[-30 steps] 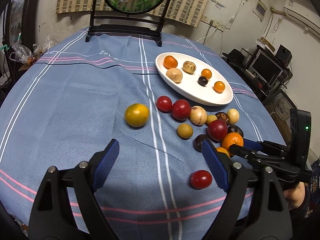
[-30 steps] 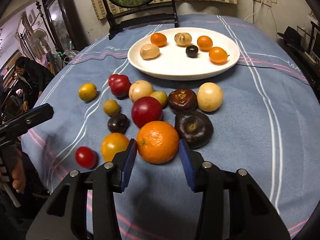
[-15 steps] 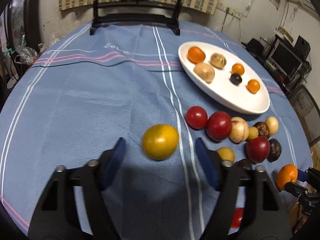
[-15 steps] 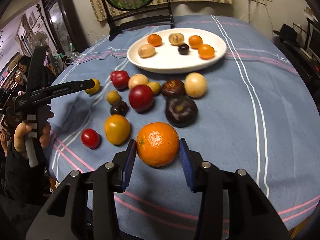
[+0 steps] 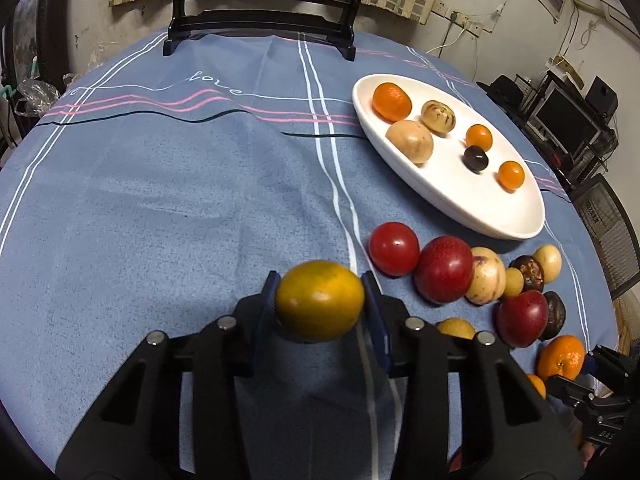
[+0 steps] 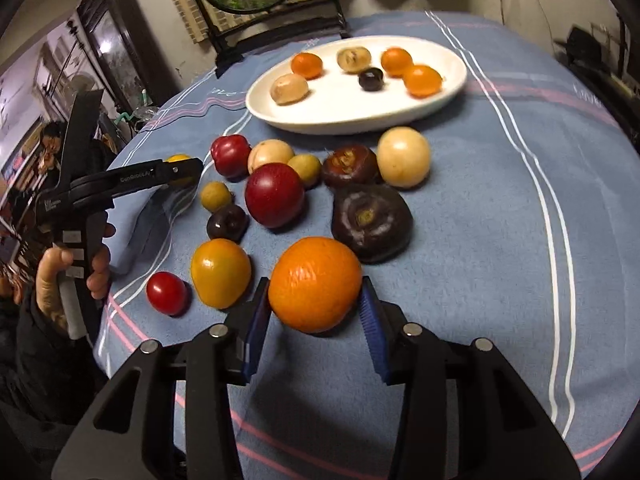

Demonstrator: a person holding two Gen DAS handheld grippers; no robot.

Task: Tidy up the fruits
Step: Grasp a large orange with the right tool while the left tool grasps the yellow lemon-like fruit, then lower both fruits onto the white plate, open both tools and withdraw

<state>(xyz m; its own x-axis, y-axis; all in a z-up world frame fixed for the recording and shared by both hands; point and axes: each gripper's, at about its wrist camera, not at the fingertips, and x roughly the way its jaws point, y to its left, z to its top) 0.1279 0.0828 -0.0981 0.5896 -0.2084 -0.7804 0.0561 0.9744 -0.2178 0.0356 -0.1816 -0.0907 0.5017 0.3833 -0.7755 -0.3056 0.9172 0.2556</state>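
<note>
Between the blue pads of the left gripper (image 5: 320, 306) sits a yellow-orange fruit (image 5: 320, 300), both pads pressed to its sides, gripper clenched on it, just left of the loose fruit cluster! Over on the right, the right gripper (image 6: 314, 306) is clamped the same way on a bright orange (image 6: 315, 284), at the near edge of the spread. Just beyond it lies a big dark purple fruit (image 6: 372, 222), with a red plum (image 6: 275, 194) to its left. On the blue striped tabletop (image 5: 160, 200), toward the far right, rests the white oval plate (image 5: 500, 216), carrying six small fruits, well apart from both held pieces. A small red tomato (image 6: 167, 293) lies near the left edge
</note>
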